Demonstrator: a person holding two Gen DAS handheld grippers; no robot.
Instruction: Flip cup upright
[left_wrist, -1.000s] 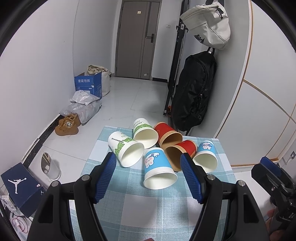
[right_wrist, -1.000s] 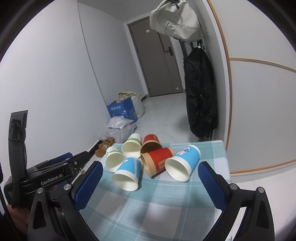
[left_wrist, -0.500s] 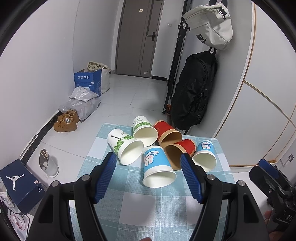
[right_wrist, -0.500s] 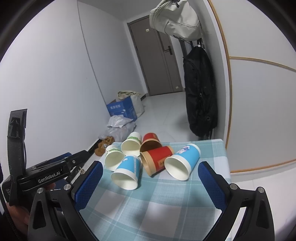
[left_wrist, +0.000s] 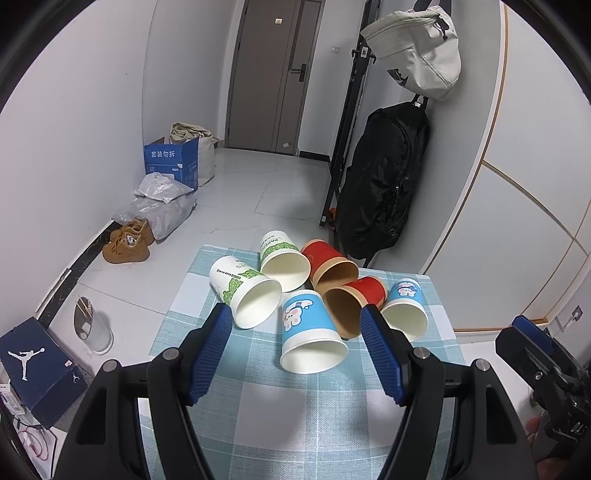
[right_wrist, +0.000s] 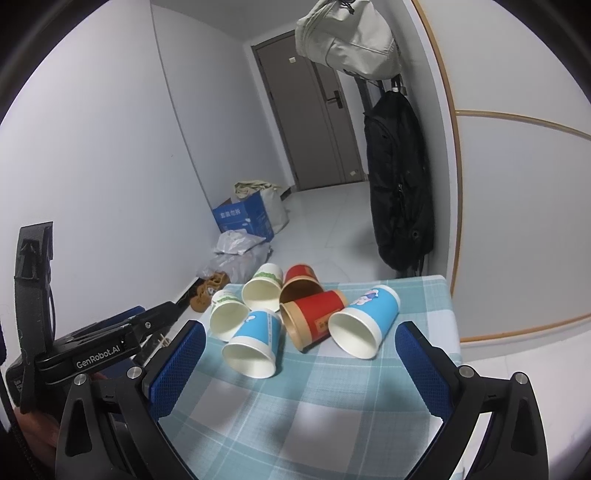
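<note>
Several paper cups lie on their sides in a cluster on a table with a blue checked cloth (left_wrist: 266, 413). Nearest the left gripper is a blue cartoon cup (left_wrist: 310, 334), also in the right wrist view (right_wrist: 255, 343). Around it lie a green-print cup (left_wrist: 243, 291), a second green-print cup (left_wrist: 284, 260), two red cups (left_wrist: 330, 264) (left_wrist: 354, 302), and a second blue cup (left_wrist: 404, 310) (right_wrist: 364, 325). My left gripper (left_wrist: 297, 347) is open and empty, just short of the near blue cup. My right gripper (right_wrist: 297, 354) is open and empty in front of the cluster.
The table's far edge (left_wrist: 295, 254) drops to a white tiled floor. A black backpack (left_wrist: 384, 192) and a beige bag (left_wrist: 417, 48) hang at the right wall. A blue box (left_wrist: 170, 162), plastic bags and brown shoes (left_wrist: 127, 245) lie on the floor at left.
Both grippers have shifted slightly relative to the cups; the cluster sits a little higher in the left wrist view. The cups have not moved.
</note>
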